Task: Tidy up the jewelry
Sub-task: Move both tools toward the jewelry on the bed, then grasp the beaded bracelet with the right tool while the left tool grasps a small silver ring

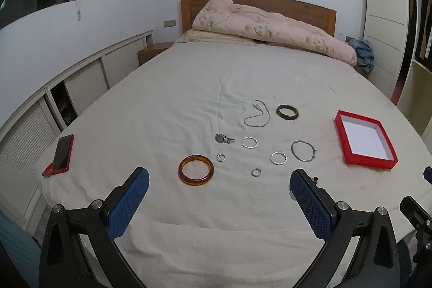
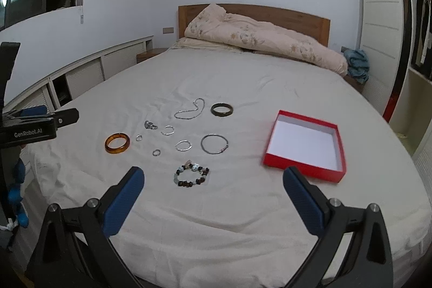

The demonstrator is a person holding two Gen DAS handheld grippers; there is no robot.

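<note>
Starting with both grippers' jaws spread wide and empty above the bed (image 2: 243, 207), bring your right gripper (image 2: 213, 180) down over the beaded bracelet (image 2: 191, 176) just ahead of it, pinch one side of the loop, and carry it to the empty red box (image 2: 302, 165) nearby.

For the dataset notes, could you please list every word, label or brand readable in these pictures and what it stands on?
"GenRobot.AI": white lettering on the black body of the left gripper, seen in the right wrist view.
No other text is readable: the red box, the phone and the watch show no legible marks.
</note>
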